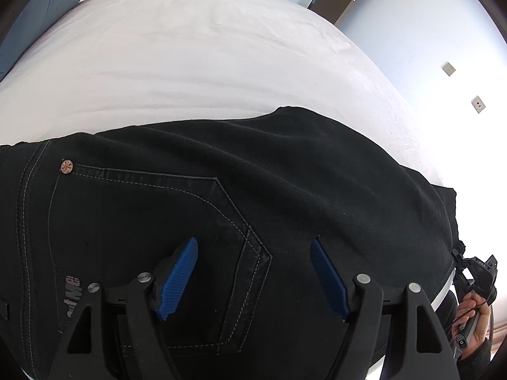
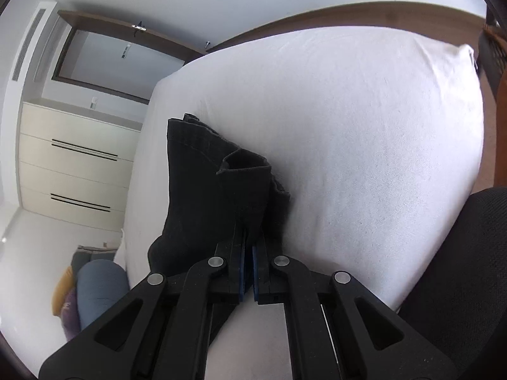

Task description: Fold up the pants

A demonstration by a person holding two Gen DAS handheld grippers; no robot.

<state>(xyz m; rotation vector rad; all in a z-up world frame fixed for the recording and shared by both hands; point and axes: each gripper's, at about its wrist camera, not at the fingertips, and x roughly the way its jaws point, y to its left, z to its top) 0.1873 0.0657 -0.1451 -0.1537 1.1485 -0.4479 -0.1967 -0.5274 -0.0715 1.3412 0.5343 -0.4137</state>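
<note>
Black jeans (image 1: 253, 171) lie on a white bed (image 1: 190, 63), back pocket with grey stitching facing up. My left gripper (image 1: 253, 247) is open just above the pocket area, its blue pads (image 1: 179, 278) apart and holding nothing. My right gripper (image 2: 248, 237) is shut on the leg end of the jeans (image 2: 202, 183), which stands up bunched between the fingers, the cuffs pointing away over the bed (image 2: 364, 158). In the left wrist view the right gripper (image 1: 475, 272) shows at the far right edge, at the jeans' leg end.
A blue pillow (image 1: 47, 9) lies at the bed's far left corner. A cream dresser (image 2: 79, 164) stands beside the bed, with cushions (image 2: 92, 288) on the floor. A wooden bed frame (image 2: 317, 15) runs along the far edge. A dark chair (image 2: 469, 269) is at right.
</note>
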